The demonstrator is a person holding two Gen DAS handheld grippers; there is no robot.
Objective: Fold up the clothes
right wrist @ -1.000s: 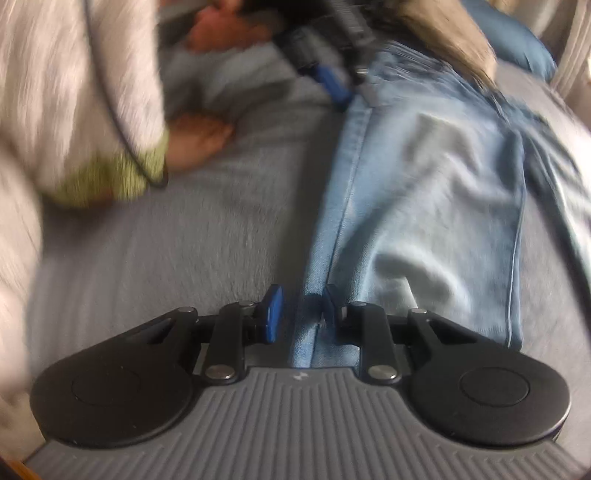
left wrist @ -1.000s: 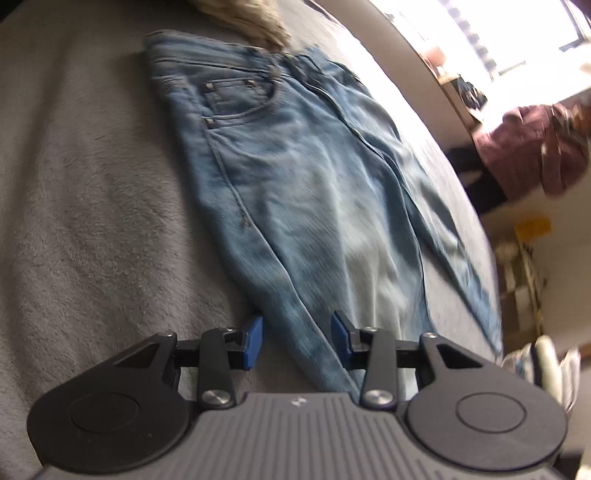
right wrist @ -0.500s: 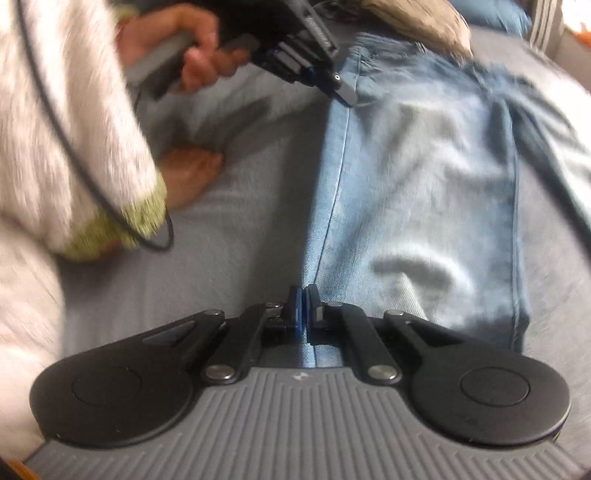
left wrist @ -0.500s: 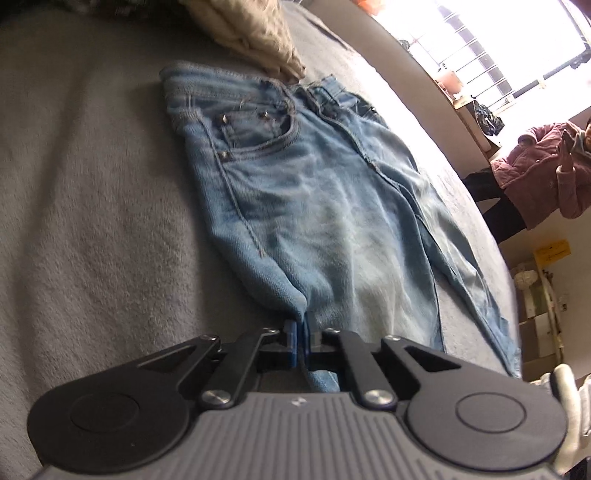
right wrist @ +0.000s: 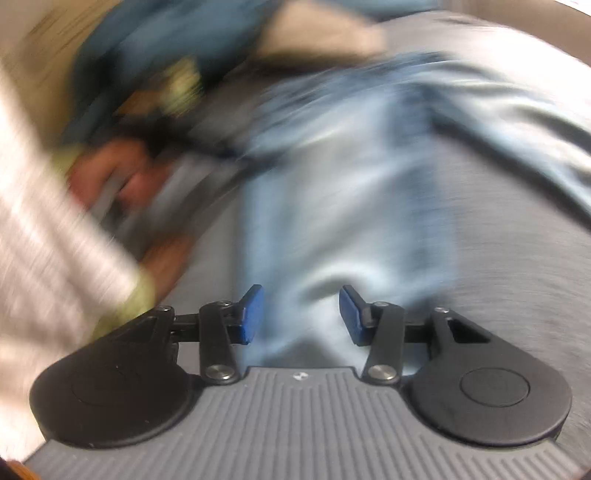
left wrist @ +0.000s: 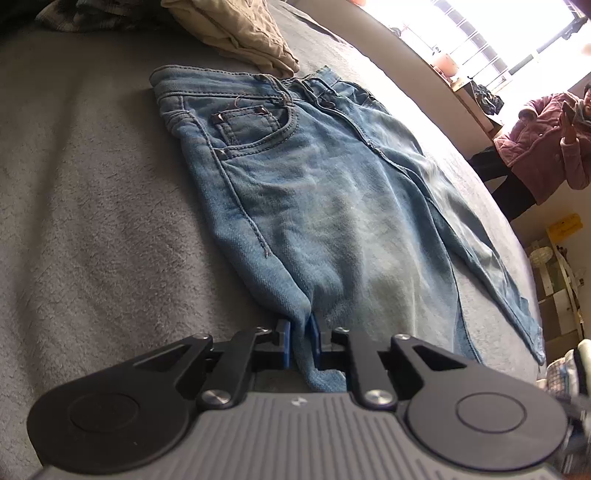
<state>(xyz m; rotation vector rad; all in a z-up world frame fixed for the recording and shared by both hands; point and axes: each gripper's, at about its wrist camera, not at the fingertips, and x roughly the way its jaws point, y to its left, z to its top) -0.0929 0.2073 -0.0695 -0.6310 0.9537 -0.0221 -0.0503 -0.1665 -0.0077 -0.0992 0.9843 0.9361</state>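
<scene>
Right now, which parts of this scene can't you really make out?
- Right wrist view: motion blur smears the jeans, hand and pile behind.
- Left wrist view: the left gripper body covers the jeans' near end.
- Left wrist view: window glare hides outdoors.

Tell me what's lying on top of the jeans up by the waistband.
A folded beige garment overlaps the waistband of the jeans, hiding part of that edge. The jeans lie on a grey blanket. What's beneath the beige garment can't be seen.

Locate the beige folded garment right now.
Left wrist view, top centre: the beige folded garment lies on the grey blanket, just beyond the waistband of the jeans and overlapping its edge.
</scene>
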